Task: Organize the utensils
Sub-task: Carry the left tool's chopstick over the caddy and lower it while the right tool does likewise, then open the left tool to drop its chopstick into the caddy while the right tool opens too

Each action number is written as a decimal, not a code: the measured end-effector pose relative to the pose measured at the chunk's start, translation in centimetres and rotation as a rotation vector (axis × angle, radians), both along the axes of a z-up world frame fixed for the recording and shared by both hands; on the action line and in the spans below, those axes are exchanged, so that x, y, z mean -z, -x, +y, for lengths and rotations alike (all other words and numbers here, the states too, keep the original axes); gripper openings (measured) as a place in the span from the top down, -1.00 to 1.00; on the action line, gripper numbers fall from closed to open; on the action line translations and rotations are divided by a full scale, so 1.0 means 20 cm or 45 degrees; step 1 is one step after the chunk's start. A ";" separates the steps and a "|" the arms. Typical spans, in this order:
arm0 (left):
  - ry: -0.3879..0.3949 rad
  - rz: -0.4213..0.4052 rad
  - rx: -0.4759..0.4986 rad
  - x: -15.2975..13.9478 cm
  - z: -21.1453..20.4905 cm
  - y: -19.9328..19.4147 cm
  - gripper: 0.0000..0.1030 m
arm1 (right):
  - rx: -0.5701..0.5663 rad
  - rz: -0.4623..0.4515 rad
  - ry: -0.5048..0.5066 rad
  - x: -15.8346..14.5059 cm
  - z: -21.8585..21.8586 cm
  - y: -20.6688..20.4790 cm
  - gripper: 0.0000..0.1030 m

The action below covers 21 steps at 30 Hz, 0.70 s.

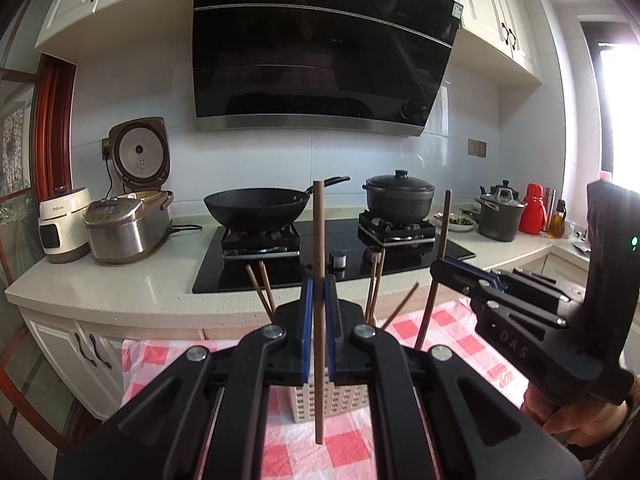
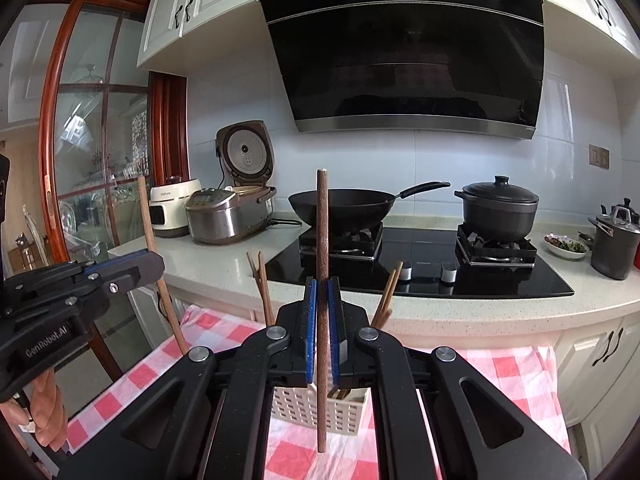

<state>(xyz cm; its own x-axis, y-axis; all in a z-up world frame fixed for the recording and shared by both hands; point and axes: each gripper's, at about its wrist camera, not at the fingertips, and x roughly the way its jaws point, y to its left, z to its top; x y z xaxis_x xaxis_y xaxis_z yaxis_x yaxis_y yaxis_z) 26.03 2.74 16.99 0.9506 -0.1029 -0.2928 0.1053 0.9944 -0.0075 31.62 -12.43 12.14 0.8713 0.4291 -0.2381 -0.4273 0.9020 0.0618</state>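
My left gripper is shut on a light brown chopstick, held upright above a white slotted utensil basket on the red-checked cloth. My right gripper is shut on a darker brown chopstick, also upright, above the same basket. Several chopsticks stand slanted in the basket. Each gripper shows in the other's view: the right one with its stick at the right, the left one at the left.
The red-and-white checked cloth covers the table in front of the counter. Behind are a black hob, a wok, a lidded black pot, a rice cooker and a range hood.
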 end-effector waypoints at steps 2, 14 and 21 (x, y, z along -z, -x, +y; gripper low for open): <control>-0.010 -0.015 -0.004 -0.06 0.00 -0.04 0.89 | 0.007 -0.002 -0.005 -0.03 0.01 -0.04 0.89; -0.024 -0.136 -0.075 -0.22 -0.04 -0.28 0.89 | 0.032 -0.040 -0.005 -0.09 0.07 -0.24 0.89; -0.011 -0.173 -0.107 -0.14 -0.03 -0.40 0.89 | 0.015 -0.036 -0.037 -0.05 0.07 -0.35 0.89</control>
